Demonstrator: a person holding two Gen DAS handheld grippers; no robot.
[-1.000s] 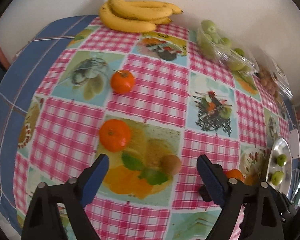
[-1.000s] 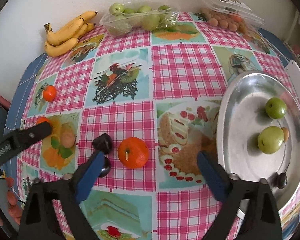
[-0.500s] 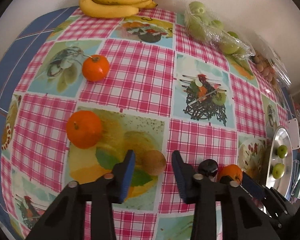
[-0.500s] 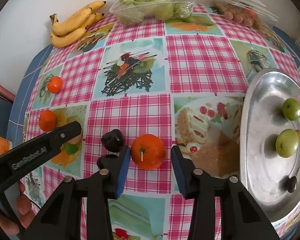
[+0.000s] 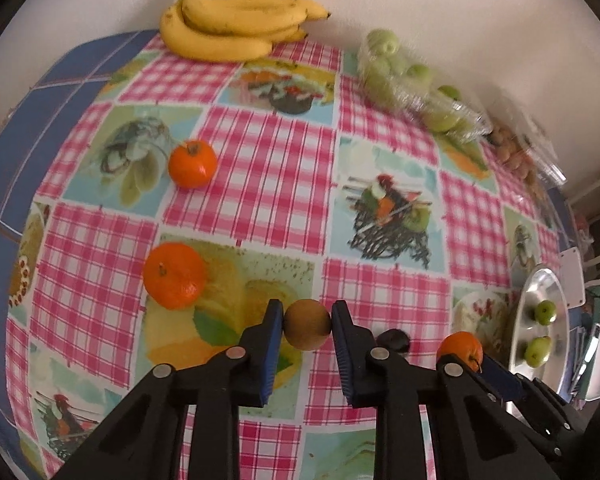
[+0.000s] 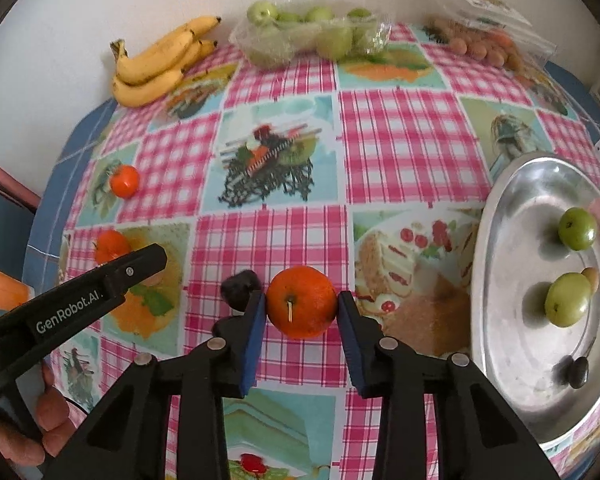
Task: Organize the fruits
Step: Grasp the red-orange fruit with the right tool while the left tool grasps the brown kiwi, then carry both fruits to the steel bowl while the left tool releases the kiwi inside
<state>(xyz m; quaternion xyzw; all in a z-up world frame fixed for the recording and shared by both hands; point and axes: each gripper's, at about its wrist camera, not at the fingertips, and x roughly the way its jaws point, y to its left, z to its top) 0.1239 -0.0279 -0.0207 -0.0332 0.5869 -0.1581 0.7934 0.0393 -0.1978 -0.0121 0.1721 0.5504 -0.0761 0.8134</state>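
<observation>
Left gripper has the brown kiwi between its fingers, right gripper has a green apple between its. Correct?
Partly. The left gripper does hold the brown kiwi between its fingers. But the right gripper is closing on an orange, not a green apple, as the right wrist view shows. The loose green fruits lie on the metal tray.

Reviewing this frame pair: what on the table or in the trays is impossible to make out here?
- Small brown fruits in the clear punnet: right wrist view, too small and blurred behind plastic to identify.
- Dark fruit: partly behind the right tool, kind unclear.
- Small tan item on the metal tray: mostly behind a green fruit.
- Tray's near rim: cut off by the picture edge.
- Brown fruit in the left tool: underside hidden.
</observation>
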